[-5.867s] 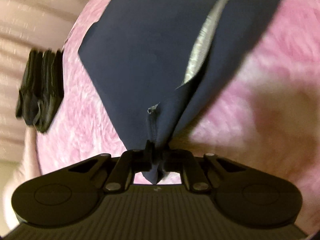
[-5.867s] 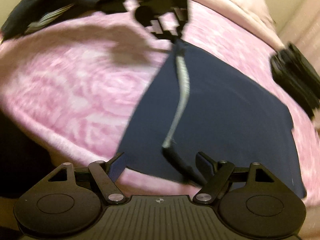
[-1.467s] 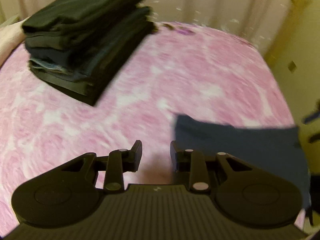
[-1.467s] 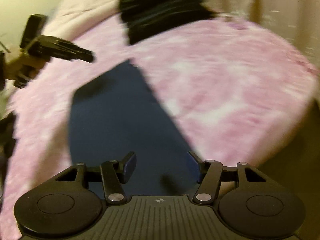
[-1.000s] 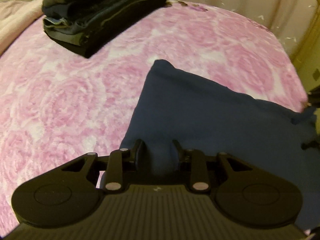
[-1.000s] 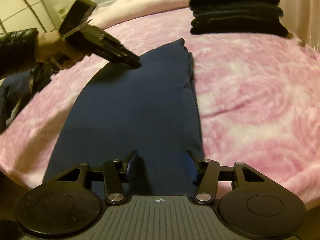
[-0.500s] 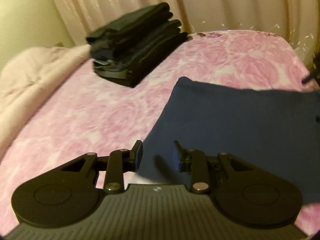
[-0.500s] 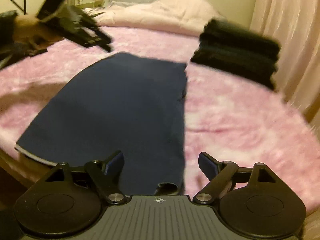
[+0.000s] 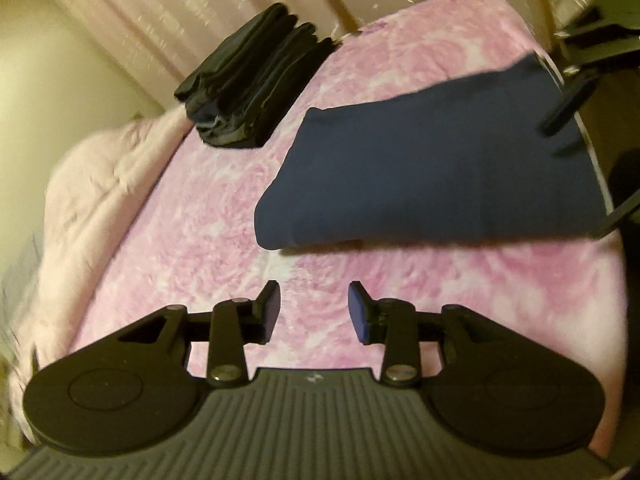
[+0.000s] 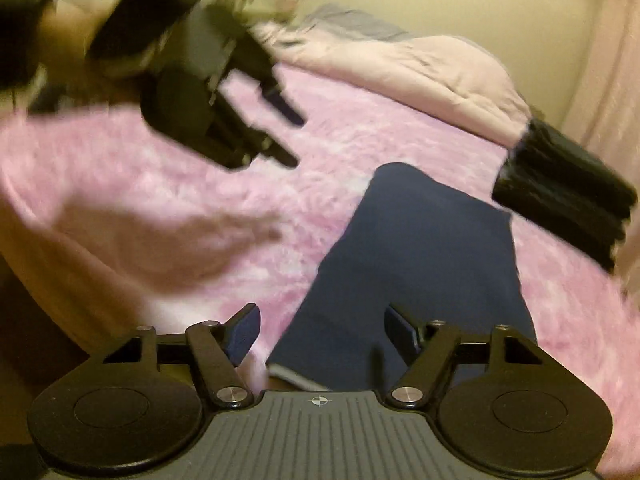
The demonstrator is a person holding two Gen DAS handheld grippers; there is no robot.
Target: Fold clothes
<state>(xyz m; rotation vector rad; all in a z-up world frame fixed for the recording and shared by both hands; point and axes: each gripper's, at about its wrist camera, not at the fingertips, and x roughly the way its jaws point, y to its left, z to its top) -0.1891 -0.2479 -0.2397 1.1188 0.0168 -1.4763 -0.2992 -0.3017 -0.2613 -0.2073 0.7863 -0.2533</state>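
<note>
My left gripper's fingers have just spread, empty, short of the folded navy garment. My right gripper gapes, narrowing, over its near hem. I'd pinch both corners evenly before folding toward the dark stack beyond

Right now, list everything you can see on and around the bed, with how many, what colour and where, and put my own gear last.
Folded navy fabric garment: one, dark blue, flat on the blanket, apart from the stack.
Stack of folded dark clothes: one pile, black and dark navy, far side of the bed by the curtain.
Fluffy pink floral blanket: one, pink and white, covering the bed.
Pale pink quilted comforter: one, bunched at the head of the bed.
Sheer curtain: pale pink, behind the stack.
Left gripper: black, blue pads, jaws open over bare blanket, having just widened, nothing between them.
Right gripper: black, jaws open, having just narrowed, above the garment's near end, not gripping.
</note>
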